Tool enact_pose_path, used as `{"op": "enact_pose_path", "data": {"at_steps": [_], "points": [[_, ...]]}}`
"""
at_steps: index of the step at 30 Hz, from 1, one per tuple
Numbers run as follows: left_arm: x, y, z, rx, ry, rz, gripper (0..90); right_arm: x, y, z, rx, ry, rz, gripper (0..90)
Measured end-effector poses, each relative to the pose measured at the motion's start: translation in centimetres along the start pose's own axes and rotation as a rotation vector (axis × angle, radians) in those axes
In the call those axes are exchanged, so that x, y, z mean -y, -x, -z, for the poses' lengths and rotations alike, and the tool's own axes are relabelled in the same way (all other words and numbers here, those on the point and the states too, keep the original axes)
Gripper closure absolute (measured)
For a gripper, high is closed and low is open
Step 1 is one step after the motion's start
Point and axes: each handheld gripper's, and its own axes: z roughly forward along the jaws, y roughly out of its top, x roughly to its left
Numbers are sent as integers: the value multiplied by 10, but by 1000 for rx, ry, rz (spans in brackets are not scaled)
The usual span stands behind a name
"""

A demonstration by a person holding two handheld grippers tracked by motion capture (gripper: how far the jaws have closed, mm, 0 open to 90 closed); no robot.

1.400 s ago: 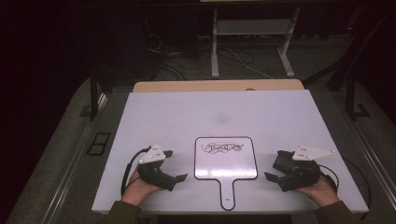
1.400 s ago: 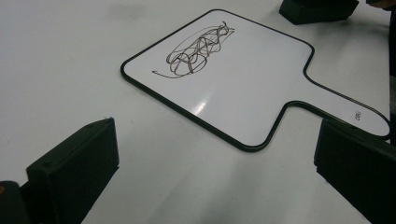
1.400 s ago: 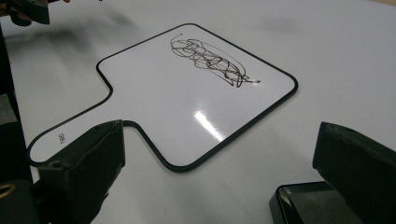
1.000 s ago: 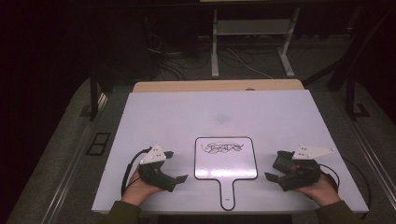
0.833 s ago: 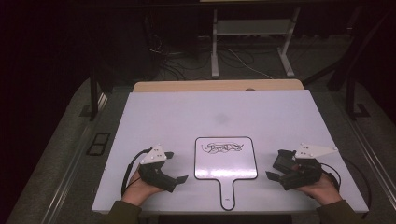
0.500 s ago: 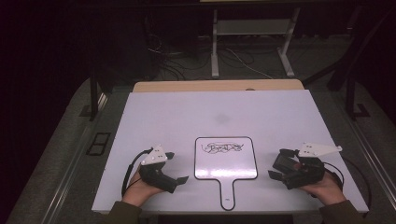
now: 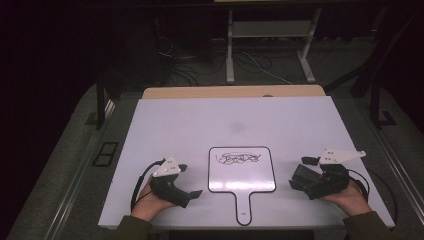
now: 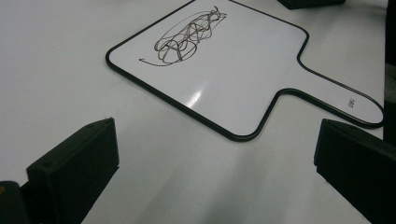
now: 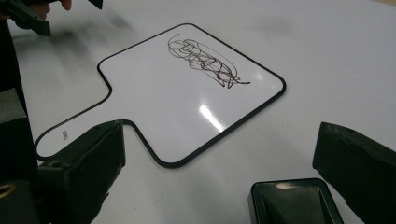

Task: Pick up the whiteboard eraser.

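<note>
White surface: table (image 7: 200,125), matte top, carries everything; tan strip along far edge.
Board: small handled whiteboard (image 7: 241,169), black-rimmed, lies flat near table's near edge, abt mid-width; handle points to near edge, tip almost reaching it.
Marks: dark scribble (image 7: 239,158) on far half of board; rest of face bare, w/ a glare spot in both gripper views.
L gripper (image 7: 189,181): near-left part of table, resting on top in person's hand; jaws spread wide, holding nothing. Sits just beside board's left side, apart from it. Its own view looks across board corner (image 8: 224,74).
R gripper (image 7: 303,172): near-right part of table, in hand, jaws wide apart, nothing between them; near board's right side, not touching.
Eraser: small black block (image 9: 292,203) on table just in front of R gripper's jaws, beside board's corner, apart from it.
Floor: dark, cables and a metal stand beyond far edge.
</note>
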Motion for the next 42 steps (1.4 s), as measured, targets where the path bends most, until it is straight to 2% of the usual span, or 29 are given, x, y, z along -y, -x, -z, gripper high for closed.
{"op": "enact_pose_path", "data": {"at_steps": [7, 9, 16, 26, 42], "points": [[-1, -1, 2, -22, -3, -10, 0, -6, 6, 1, 15, -16, 12, 11], [-1, -1, 2, -24, 0, 1, 0, -8, 8, 1, 16, -14, 8, 12], [-2, 0, 1, -15, -4, -3, 0, -13, 16, 2, 1, -16, -1, 12], [0, -2, 3, -19, -4, 8, 0, -16, 27, 5, 12, -19, 8, 19], [1, -2, 2, -16, -3, 20, 0, -1, 38, 10, 60, -133, 21, 18]]}}
